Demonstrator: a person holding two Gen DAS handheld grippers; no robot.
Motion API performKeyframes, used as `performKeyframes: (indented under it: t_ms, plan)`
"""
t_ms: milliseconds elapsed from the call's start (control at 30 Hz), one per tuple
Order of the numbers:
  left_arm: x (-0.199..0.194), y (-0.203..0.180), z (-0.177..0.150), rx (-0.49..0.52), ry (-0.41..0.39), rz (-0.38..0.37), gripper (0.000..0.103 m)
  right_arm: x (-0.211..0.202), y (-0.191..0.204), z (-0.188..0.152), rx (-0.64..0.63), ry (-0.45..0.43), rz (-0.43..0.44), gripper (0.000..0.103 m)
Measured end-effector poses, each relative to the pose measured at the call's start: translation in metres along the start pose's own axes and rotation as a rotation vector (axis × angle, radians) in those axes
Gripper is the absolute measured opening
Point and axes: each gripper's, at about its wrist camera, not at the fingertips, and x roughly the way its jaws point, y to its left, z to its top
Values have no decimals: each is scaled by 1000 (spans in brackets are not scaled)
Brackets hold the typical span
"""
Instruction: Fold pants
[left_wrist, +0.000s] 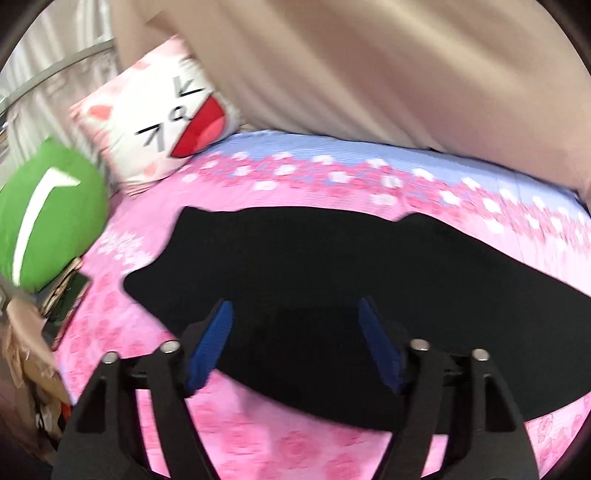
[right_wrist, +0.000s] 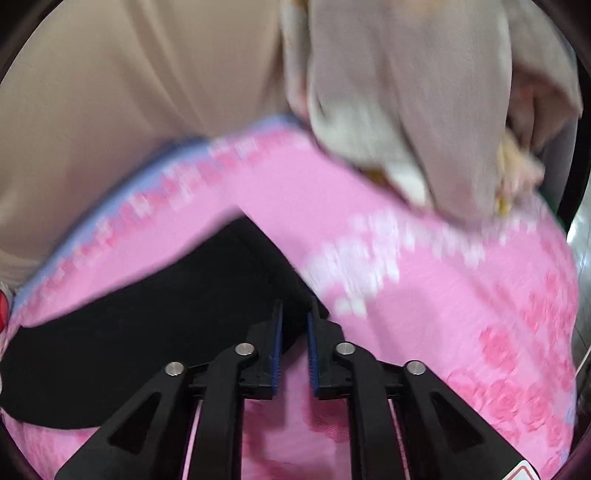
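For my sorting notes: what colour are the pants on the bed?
Plain black pants, with no pattern visible. They show best in the left wrist view.

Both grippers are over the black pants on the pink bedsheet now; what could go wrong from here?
1. The right gripper, jaws narrow with only a small gap, sits at the edge of the black pants; closing there may pinch the pink floral bedsheet too.
2. The left gripper hangs wide open, holding nothing, so a one-sided lift could skew the fold.
3. Both views are blurred, so edge alignment is uncertain.

Bed had a pink floral sheet (left_wrist: 303, 435), a cat-face pillow (left_wrist: 159, 122) next to a green cushion (left_wrist: 51, 221), beige curtain (left_wrist: 369, 74) behind.
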Motion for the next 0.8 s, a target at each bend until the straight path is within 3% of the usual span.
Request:
performKeyframes:
  t_ms: [33,100,167,333,400,467,533,567,667,800]
  plan:
    - [5,-13,-4,22,0,-2,75,-6,-3,1,17,-24,18,24]
    - [12,-31,-10,52,-3,15,81,-28,-2,3,22,-85,-25,50]
    - [16,-47,-19,79,-17,18,85,-39,-1,2,-6,-123,-28,61]
    - [22,-74,-39,129,-56,78,86,-10,-7,0,38,-20,-6,61]
    - [25,-80,-44,145,-66,95,89,-4,-5,-1,47,-18,20,68]
    - [29,-84,-50,158,-58,100,90,1,-1,2,60,-6,68,67]
    - [33,-83,-49,149,-41,85,90,6,7,4,35,0,55,23]
    - [33,-81,-49,138,-36,82,91,9,13,5,24,23,81,18]
    - [34,-75,-49,104,-32,68,91,-12,42,4,6,-40,113,17]
    - [33,-70,-50,77,-40,62,91,-68,133,2,-157,-129,275,18]
